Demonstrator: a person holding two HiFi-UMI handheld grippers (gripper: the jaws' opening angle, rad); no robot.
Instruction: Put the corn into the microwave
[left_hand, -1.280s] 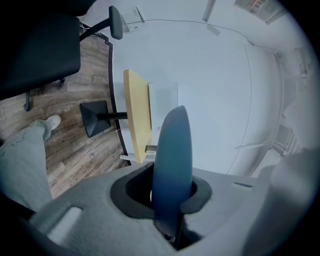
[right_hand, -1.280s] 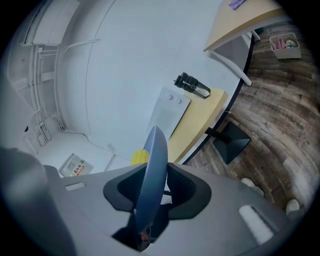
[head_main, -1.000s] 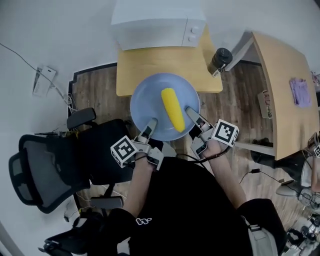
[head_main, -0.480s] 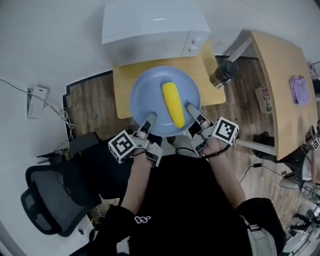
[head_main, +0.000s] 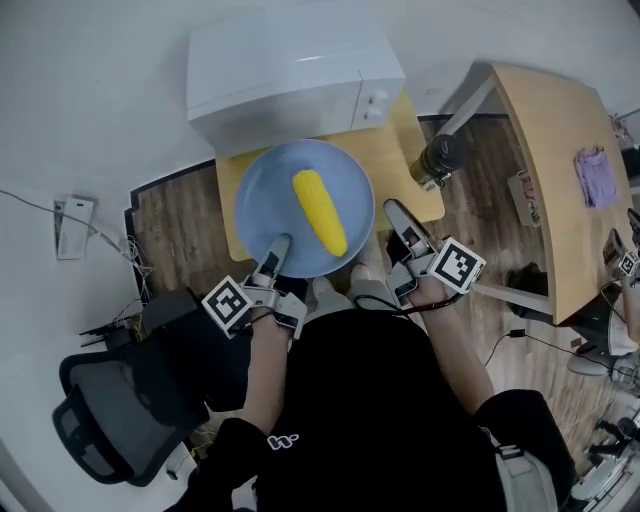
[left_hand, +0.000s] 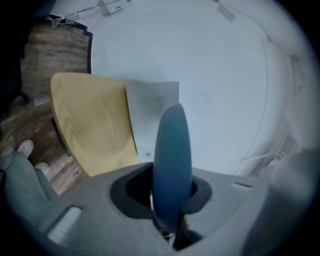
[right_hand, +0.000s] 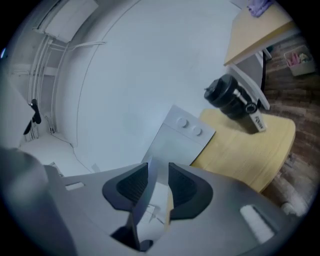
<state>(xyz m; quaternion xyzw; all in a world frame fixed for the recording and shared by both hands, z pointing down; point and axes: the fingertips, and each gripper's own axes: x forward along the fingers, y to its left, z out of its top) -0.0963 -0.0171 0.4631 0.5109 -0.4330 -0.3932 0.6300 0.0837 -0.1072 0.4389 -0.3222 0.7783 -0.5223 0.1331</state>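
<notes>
A yellow corn cob (head_main: 319, 211) lies on a round blue plate (head_main: 262, 195) held over the small wooden table (head_main: 390, 150), in front of the white microwave (head_main: 290, 70), whose door is closed. My left gripper (head_main: 277, 245) is shut on the plate's near rim; the plate (left_hand: 172, 165) shows edge-on between its jaws (left_hand: 167, 200). My right gripper (head_main: 397, 215) is open just off the plate's right rim. Its jaws have just been opening. A thin bluish sliver shows in its gap (right_hand: 159, 187), with neither pad pressing on it.
A black tumbler (head_main: 437, 160) stands on the table's right corner. A second wooden desk (head_main: 560, 170) with a purple cloth (head_main: 595, 165) is at the right. A black office chair (head_main: 110, 410) is behind my left arm. A power strip (head_main: 75, 228) lies on the floor.
The plate with the corn has shifted left with the left gripper. The right gripper, at the plate's right rim before, now stands apart from it. The microwave looks nearer.
</notes>
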